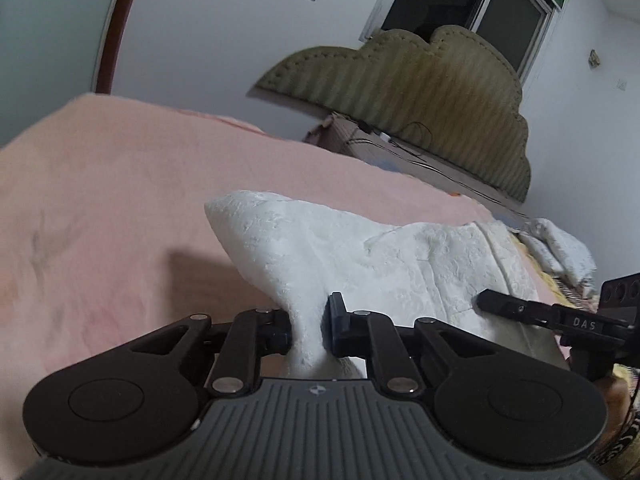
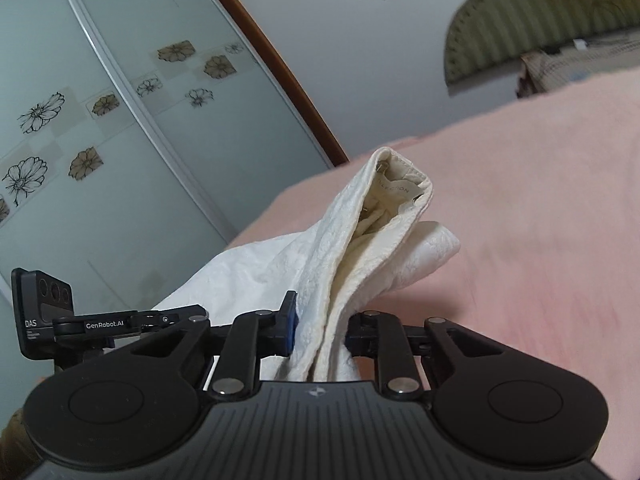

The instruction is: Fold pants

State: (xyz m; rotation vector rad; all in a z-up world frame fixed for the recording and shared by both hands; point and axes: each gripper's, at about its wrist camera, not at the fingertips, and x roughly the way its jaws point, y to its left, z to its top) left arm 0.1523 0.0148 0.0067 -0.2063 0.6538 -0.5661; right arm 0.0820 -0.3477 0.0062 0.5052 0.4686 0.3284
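Observation:
The white textured pants are lifted above a pink bed cover. My left gripper is shut on a bunched corner of the pants, and the cloth rises forward from its jaws. The right gripper shows in the left wrist view at the right, against the same cloth. In the right wrist view my right gripper is shut on the pants near the waistband, whose inner label shows at the top. The left gripper also shows in that view at the left.
The pink bed cover fills the area under both grippers. A padded olive headboard stands at the far end with cables on a surface before it. Sliding frosted wardrobe doors with flower prints stand beyond the bed. A window is above the headboard.

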